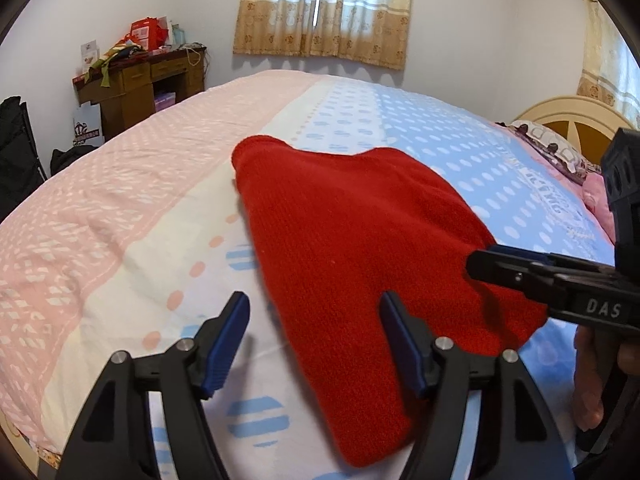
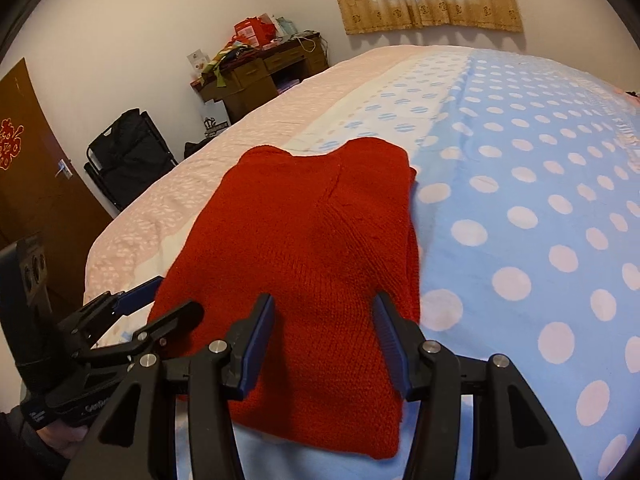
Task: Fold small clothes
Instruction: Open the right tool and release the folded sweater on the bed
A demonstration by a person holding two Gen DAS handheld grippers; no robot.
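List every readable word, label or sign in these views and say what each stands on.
"DAS": white letters on the right claw body, left wrist view.
Bedspread lettering: too distorted to read.
Red character on the door: blurred.
Label on the left claw body: too dark to read.
Boxes on the desk: too small.

- Red sweater [image 1: 360, 248]: knitted cloth, matt, fine ribbed rows visible, slightly fuzzy surface.
- Bed cover [image 1: 120, 220]: printed woven cloth, matt, softly creased; pink band toward 9 o'clock, blue dotted band [image 2: 520, 208] toward 3 o'clock.
- Left gripper [image 1: 314, 344]: matt black moulded plastic arms; blue ridged pads [image 1: 226, 344], rubbery look; bright metal pivot pins.
- Right gripper [image 2: 324, 344]: same finish, black matt plastic, blue ribbed pads [image 2: 258, 344], polished metal pins.
- Bench [image 1: 136, 80] at 10 o'clock: dark brown wood, dull sheen.
- Curtain [image 1: 324, 8] at 12 o'clock: thin patterned cloth, light showing through.
- Headboard [image 1: 568, 114] at 3 o'clock: cream painted, smooth, slight gloss.
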